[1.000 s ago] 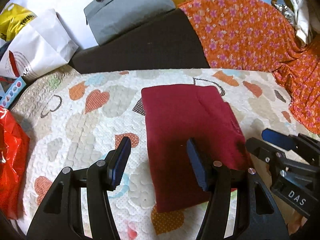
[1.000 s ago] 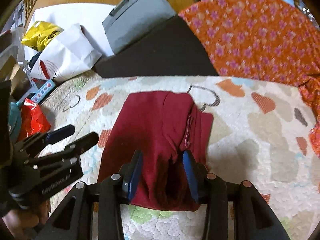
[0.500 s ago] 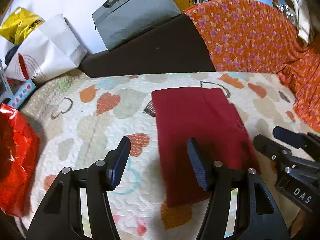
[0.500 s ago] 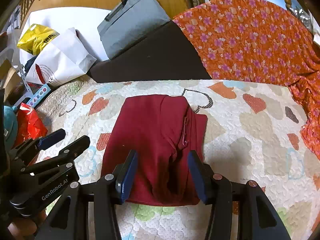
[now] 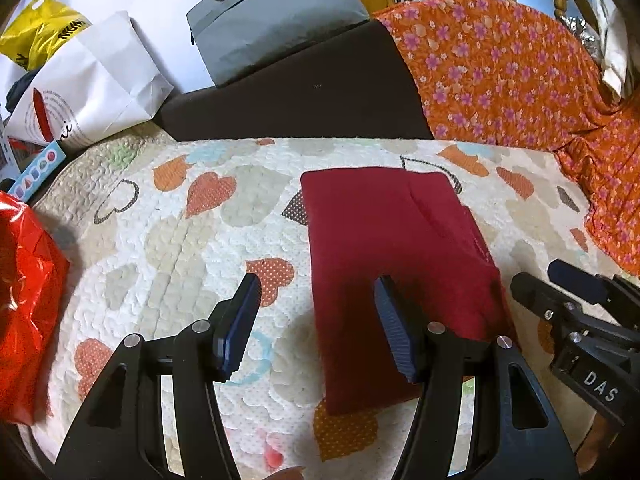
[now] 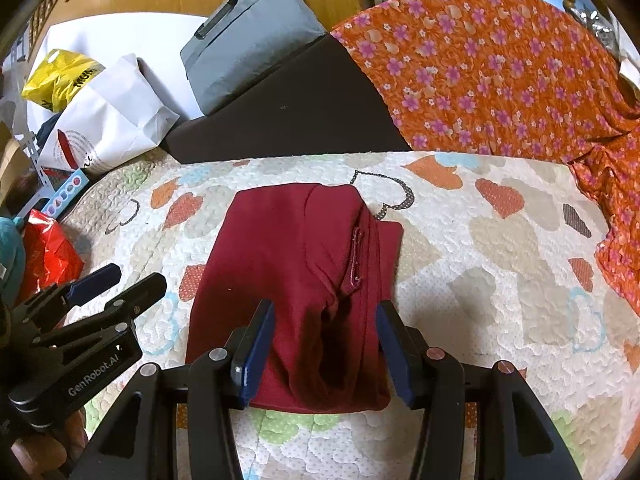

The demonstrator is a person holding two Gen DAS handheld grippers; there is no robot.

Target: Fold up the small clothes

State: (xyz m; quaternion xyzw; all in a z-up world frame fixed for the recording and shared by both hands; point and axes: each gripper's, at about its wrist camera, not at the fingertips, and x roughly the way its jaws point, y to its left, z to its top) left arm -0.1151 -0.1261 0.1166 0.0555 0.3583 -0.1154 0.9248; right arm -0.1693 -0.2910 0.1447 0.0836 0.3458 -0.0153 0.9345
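While folded, garment btwn right claw pads

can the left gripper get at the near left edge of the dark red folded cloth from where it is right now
Probably yes. The left gripper is open, with the left edge of the dark red cloth lying between its fingers, and nothing sits on the heart quilt in its way. The right gripper is off toward the cloth's other side.
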